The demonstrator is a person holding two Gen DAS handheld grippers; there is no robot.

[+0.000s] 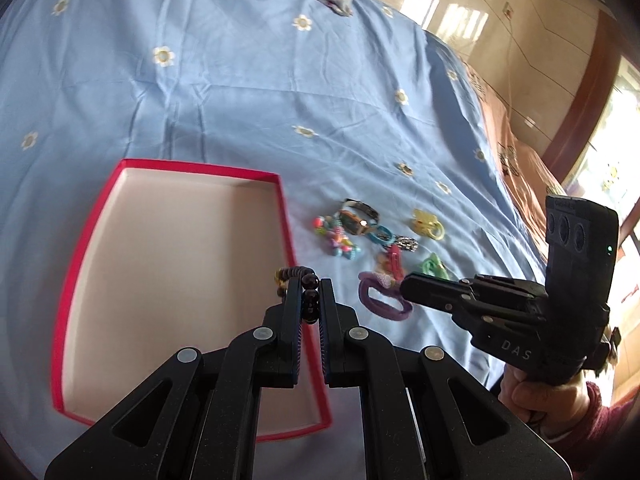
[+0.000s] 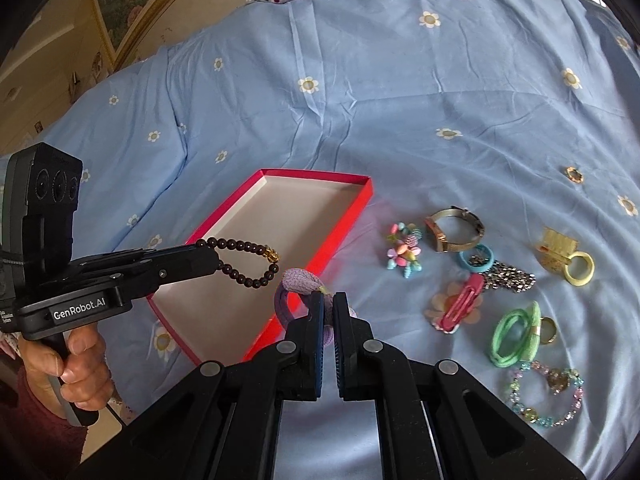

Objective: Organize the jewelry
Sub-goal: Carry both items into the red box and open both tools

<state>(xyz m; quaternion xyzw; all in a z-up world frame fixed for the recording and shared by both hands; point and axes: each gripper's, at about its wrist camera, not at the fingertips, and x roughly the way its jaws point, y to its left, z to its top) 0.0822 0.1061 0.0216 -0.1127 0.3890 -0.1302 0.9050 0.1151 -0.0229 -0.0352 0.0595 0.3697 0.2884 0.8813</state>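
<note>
My left hand-held gripper (image 1: 310,296) has its 2 black jaws clamped on a bracelet of dark round glossy beads (image 1: 308,298), held above the right wall of a shallow rectangular cardboard box, red outside and pale inside (image 1: 86,236). From my right wrist view the same bracelet (image 2: 244,260) hangs as a loop with 1 amber-gold charm, over the box's (image 2: 320,248) interior.

My right hand-held gripper (image 2: 328,306) is clamped on a lilac woven fabric hair tie (image 2: 298,282), thick and soft, just beside the box's near corner. In the left wrist view its tips (image 1: 406,286) meet that tie (image 1: 380,296) low over the wrinkled blue cotton bedsheet printed with white daisies (image 1: 240,80).

Only the right wrist view shows the whole spread on the sheet: a metal mesh-strap watch (image 2: 454,230), a pastel bead cluster (image 2: 404,254), a turquoise ring-shaped band (image 2: 476,262), a glittery silver mesh strip (image 2: 510,278), a pink plastic snap clip (image 2: 460,304), a yellow comb clip with ring (image 2: 566,258), green elastic ties (image 2: 516,336), a translucent pastel bead bracelet (image 2: 546,394) and a small gold ring (image 2: 573,175). The left view crowds these into 1 small, blurred cluster.
</note>
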